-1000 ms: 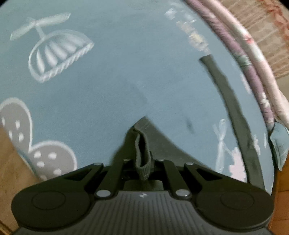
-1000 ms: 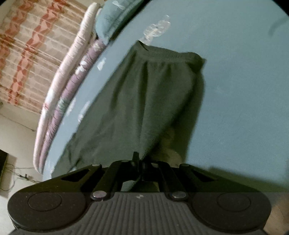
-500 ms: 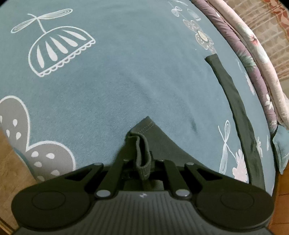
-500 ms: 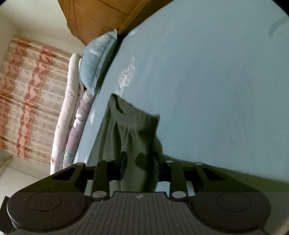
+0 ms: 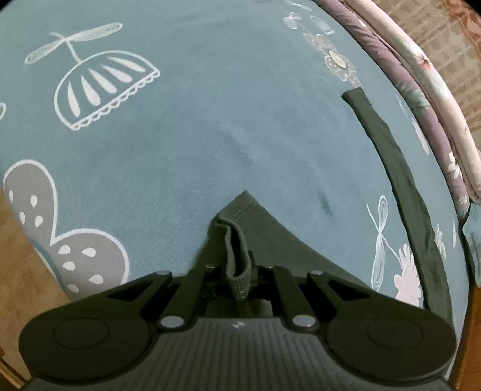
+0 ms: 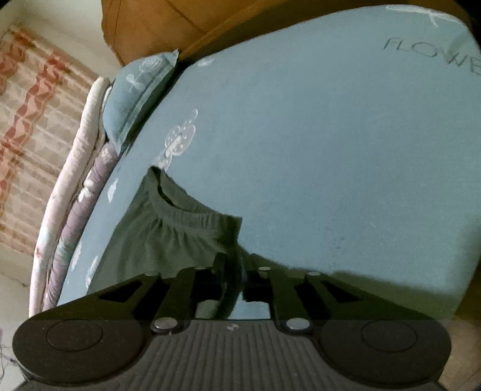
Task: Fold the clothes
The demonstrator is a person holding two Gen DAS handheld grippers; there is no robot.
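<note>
Dark green trousers (image 5: 270, 240) lie on the blue printed bed sheet (image 5: 180, 135). My left gripper (image 5: 237, 270) is shut on a stitched leg hem, whose cuff folds up between the fingers. From there a long dark edge of the trousers (image 5: 399, 180) runs away along the right side. In the right wrist view the gathered elastic waistband (image 6: 192, 216) lies flat on the sheet just ahead. My right gripper (image 6: 231, 270) is shut on its near corner, with a fold of cloth pinched between the fingers.
A rolled pink and purple quilt (image 5: 421, 90) lies along the bed's far side, also in the right wrist view as the quilt (image 6: 75, 180). A blue pillow (image 6: 138, 90) rests against the wooden headboard (image 6: 165, 24). Brown floor (image 5: 18, 270) shows beyond the bed's left edge.
The right gripper's fingers stood apart half a second ago and have now closed on the waistband corner; its view swung up over the bed. The left gripper has stayed shut on the hem.
</note>
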